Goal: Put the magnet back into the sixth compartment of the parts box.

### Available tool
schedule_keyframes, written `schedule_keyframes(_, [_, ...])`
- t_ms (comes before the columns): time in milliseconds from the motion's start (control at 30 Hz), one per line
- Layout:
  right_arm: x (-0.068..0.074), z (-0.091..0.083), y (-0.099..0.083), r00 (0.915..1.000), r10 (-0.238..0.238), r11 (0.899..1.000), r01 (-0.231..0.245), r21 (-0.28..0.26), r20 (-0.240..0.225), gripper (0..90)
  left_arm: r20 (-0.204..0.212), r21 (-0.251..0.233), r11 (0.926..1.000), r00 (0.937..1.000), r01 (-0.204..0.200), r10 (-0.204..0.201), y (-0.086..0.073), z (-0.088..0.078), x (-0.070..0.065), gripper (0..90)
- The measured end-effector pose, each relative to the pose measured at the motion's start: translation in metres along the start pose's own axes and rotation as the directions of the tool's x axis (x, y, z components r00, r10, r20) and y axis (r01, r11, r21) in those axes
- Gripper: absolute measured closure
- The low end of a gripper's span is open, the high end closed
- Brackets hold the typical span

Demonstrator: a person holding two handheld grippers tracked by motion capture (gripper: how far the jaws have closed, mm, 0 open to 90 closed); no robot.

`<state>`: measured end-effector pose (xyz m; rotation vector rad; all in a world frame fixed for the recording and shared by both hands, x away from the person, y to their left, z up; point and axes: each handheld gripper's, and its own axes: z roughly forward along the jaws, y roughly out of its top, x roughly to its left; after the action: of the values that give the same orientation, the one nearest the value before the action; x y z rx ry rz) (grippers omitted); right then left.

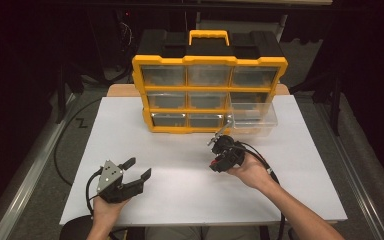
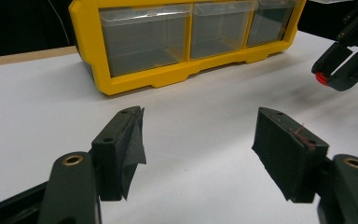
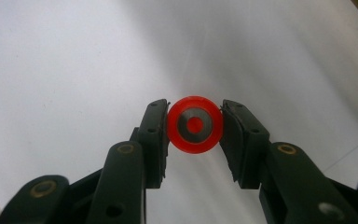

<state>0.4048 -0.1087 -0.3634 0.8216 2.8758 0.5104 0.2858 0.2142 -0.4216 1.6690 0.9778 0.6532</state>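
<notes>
Item: red ring-shaped wheel [image 3: 195, 124], pinched edge-on by right claw [image 3: 195, 126] above worktop [image 1: 180, 150] at 6 o'clock from pulled-out clear drawer [image 1: 252, 118]; left claw [image 2: 198, 144] open, empty; risk: round rim slips out, rolls away.

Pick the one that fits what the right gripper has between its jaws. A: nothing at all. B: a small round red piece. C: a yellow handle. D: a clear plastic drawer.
B: in the right gripper view, the right gripper is shut on a small round red piece, both pads pressing its sides above the white table.
</notes>
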Motion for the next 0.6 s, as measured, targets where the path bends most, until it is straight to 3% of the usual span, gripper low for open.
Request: schedule_keyframes(600, [-0.009, -0.014, -0.015, 0.9994, 0.034, 0.999, -0.034, -0.021, 0.009, 64.5, -0.005, -0.011, 0.9999, 0.9999, 0.009, -0.009, 0.000, 0.000, 0.001, 33.3])
